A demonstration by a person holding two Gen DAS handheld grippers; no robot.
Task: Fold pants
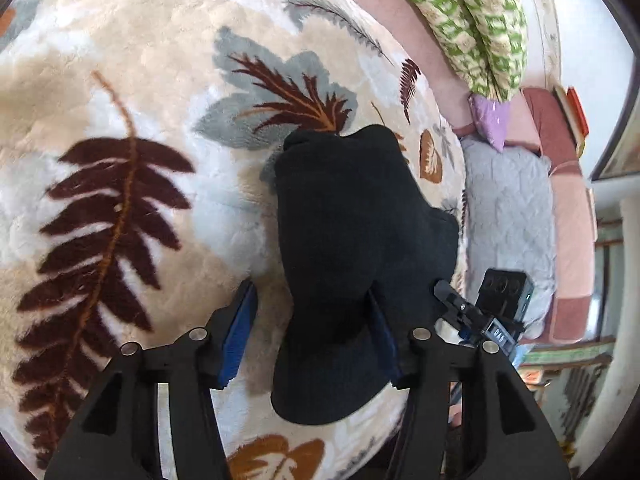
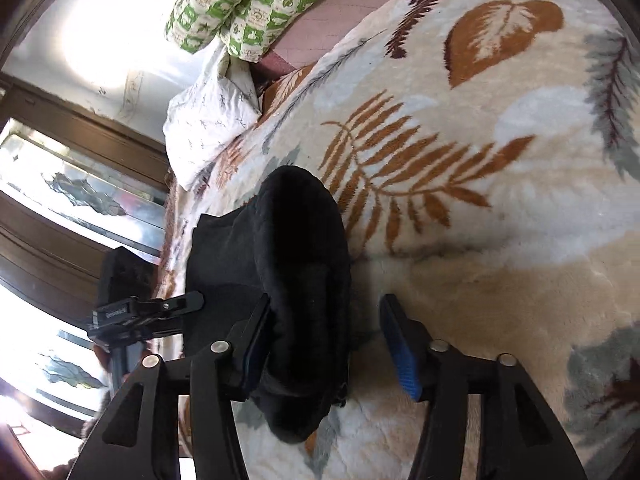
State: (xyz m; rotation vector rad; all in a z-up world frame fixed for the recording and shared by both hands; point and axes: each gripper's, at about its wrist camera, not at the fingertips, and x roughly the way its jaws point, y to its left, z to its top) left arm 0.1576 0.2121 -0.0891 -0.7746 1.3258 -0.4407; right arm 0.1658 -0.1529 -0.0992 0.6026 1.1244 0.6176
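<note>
Both grippers wide apart, holding nothing: left gripper [image 1: 314, 340] and right gripper [image 2: 324, 344] each straddle the near end of the pants [image 1: 360, 264]. Black pants lie bunched on the leaf blanket [image 1: 120, 80], long axis running near to far, straight ahead between the two. Pillows [image 1: 472, 20] at the far edge.

Between the fingers [image 1: 244, 332] lie matt black knit-cloth pants [image 1: 352, 240]; beneath is a plush, fuzzy leaf-print blanket [image 1: 120, 80]. Finger pads are ribbed blue rubber on matt black plastic.
</note>
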